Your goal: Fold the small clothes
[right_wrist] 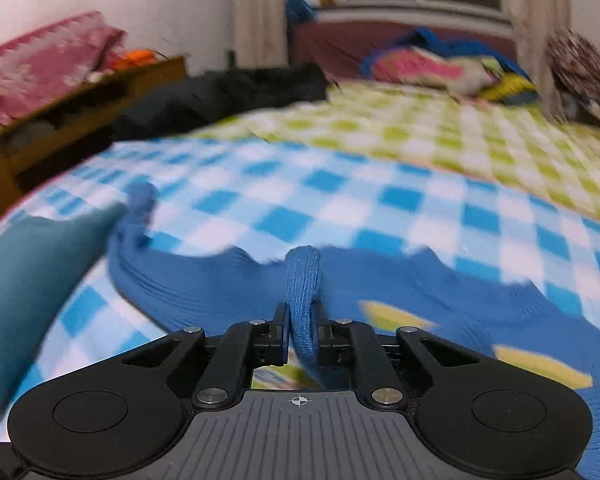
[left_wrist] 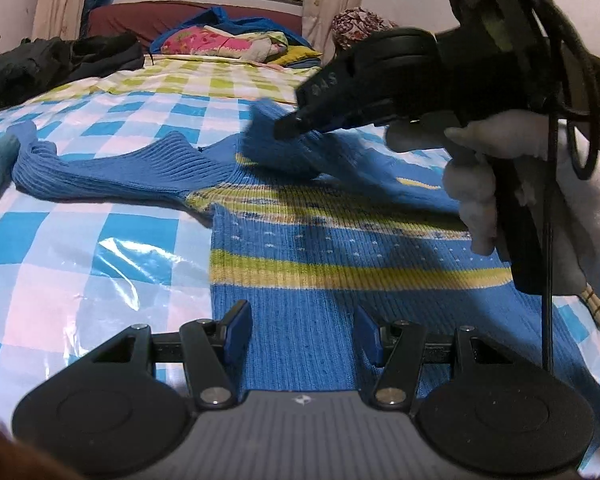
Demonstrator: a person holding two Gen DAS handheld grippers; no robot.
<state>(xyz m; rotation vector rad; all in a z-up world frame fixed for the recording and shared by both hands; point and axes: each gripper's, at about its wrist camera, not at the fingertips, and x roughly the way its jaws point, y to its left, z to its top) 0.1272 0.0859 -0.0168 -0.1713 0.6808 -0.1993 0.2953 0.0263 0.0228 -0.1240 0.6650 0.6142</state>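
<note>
Right gripper (right_wrist: 303, 330) is clenched on a fold of the blue knit sweater (left_wrist: 300, 264), with the pinched cloth standing up between its closed jaws; in the left wrist view the same tool (left_wrist: 290, 126) lifts that fold above the garment's upper part. Left gripper (left_wrist: 302, 334) is released, its blue-padded fingers (left_wrist: 238, 330) spread wide above the sweater's lower body, gripping nothing.

Bed cover (left_wrist: 100, 248): glossy blue-and-white checked sheet, adjoining a green-and-white checked section (right_wrist: 440, 136) farther back. The sweater lies flat on the blue checks, body crossed by yellow-green stripes (left_wrist: 340, 268), one ribbed sleeve (left_wrist: 100, 168) extended to the left. A teal cloth (right_wrist: 28, 280) rests just beside that sleeve's cuff. Dark clothing (left_wrist: 52, 64) and a pile of coloured bedding (left_wrist: 228, 40) lie near the headboard. A white-gloved hand (left_wrist: 520, 184) holds the right tool's handle.
</note>
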